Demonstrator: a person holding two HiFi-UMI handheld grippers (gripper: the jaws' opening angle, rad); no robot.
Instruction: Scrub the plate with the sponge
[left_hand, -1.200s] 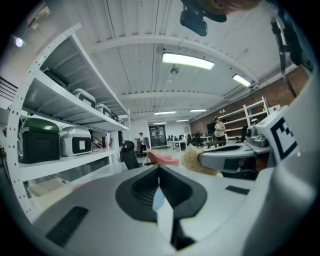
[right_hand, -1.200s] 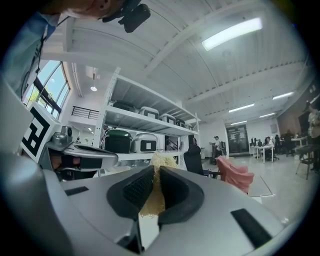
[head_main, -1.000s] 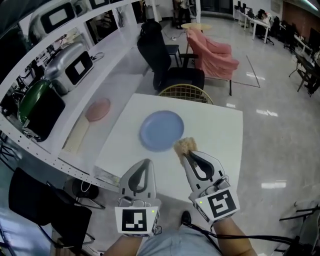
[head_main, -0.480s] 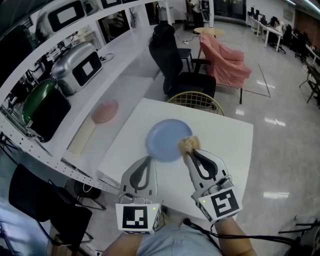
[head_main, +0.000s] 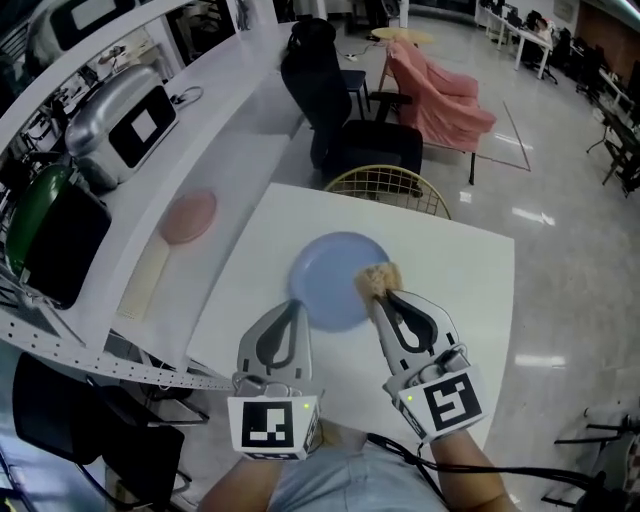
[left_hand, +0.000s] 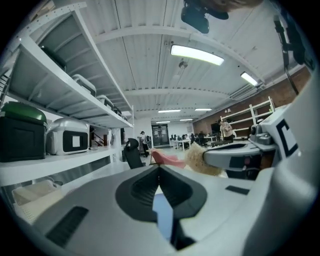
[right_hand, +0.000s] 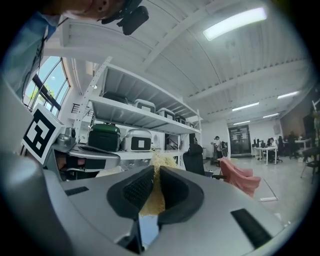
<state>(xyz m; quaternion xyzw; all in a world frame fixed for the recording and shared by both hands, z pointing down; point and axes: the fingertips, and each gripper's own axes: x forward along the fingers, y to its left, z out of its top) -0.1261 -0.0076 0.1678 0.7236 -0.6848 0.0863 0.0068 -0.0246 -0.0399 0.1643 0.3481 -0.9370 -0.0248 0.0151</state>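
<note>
Plate: the blue plate (head_main: 325, 270) is laid flat on the white table (head_main: 455, 290), just ahead of both grippers.
Sponge: the yellowish sponge (head_main: 379, 279) is clamped at the tips of the right gripper (head_main: 378, 298), and its free end is seen over the right part of the plate.
Right gripper: in its own view the jaws are closed on the sponge (right_hand: 152, 197), which fills the gap between them and sticks out past the tips.
Left gripper: the jaws of the left gripper (head_main: 292, 306) are pressed together with nothing between them. The tips are placed at the near left edge of the plate, but touching cannot be confirmed.
Done so far: the sponge is already picked up and brought to the plate.
Contact: from the head view it cannot be decided whether the sponge is pressed on the surface or only held above it.
Left to do: the scrubbing itself is judged to be at its beginning. No foam, water or dirt is seen on the plate, so the cleaned part cannot be estimated.
Steadying: the plate is not gripped by anything, so sliding under the strokes is possible.
</note>
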